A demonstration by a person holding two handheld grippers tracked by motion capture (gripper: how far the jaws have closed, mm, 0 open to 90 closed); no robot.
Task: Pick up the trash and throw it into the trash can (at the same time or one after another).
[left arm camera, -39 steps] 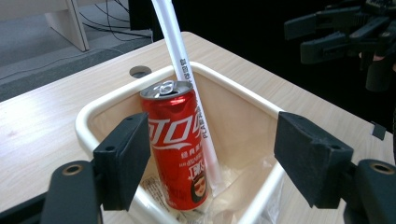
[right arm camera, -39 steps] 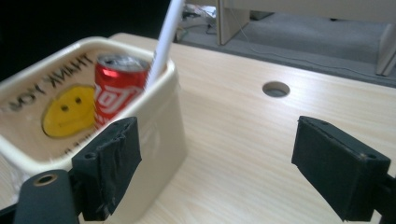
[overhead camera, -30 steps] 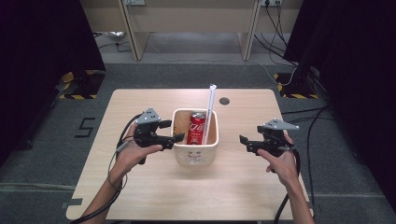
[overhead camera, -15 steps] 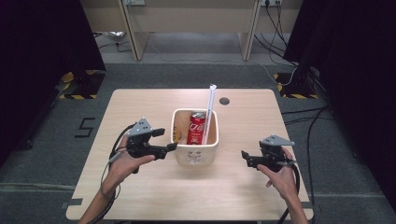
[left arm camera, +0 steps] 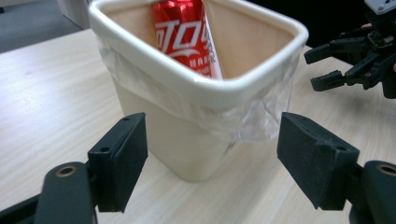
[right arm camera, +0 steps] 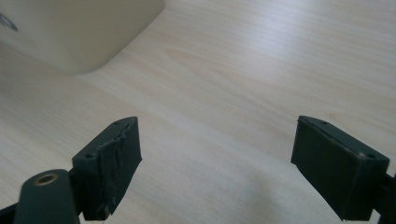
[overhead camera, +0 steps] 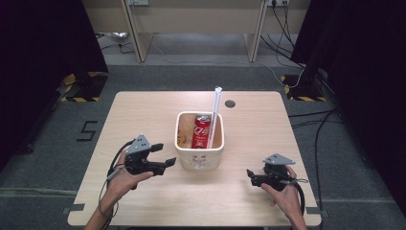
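A cream bin (overhead camera: 198, 158) (left arm camera: 196, 93) lined with a clear bag stands mid-table. Inside it stand a red soda can (overhead camera: 201, 132) (left arm camera: 184, 32) and a long white tube (overhead camera: 214, 115) that sticks out above the rim. My left gripper (overhead camera: 167, 163) (left arm camera: 212, 163) is just left of the bin, open, with nothing between its jaws, which point at the bin's side. My right gripper (overhead camera: 250, 177) (right arm camera: 215, 163) sits low over the table at the front right, open and empty, pointing left toward the bin's corner (right arm camera: 70, 32). In the left gripper view the right gripper (left arm camera: 327, 65) appears beyond the bin.
The wooden table (overhead camera: 143, 115) has a round cable hole (overhead camera: 230, 103) behind the bin. Cables (overhead camera: 311, 120) trail over the floor at the right, and desk legs (overhead camera: 134, 33) stand at the back.
Both hands have come down and back toward the table's front edge. The left gripper has drawn slightly away from the bin. Jaws unchanged.
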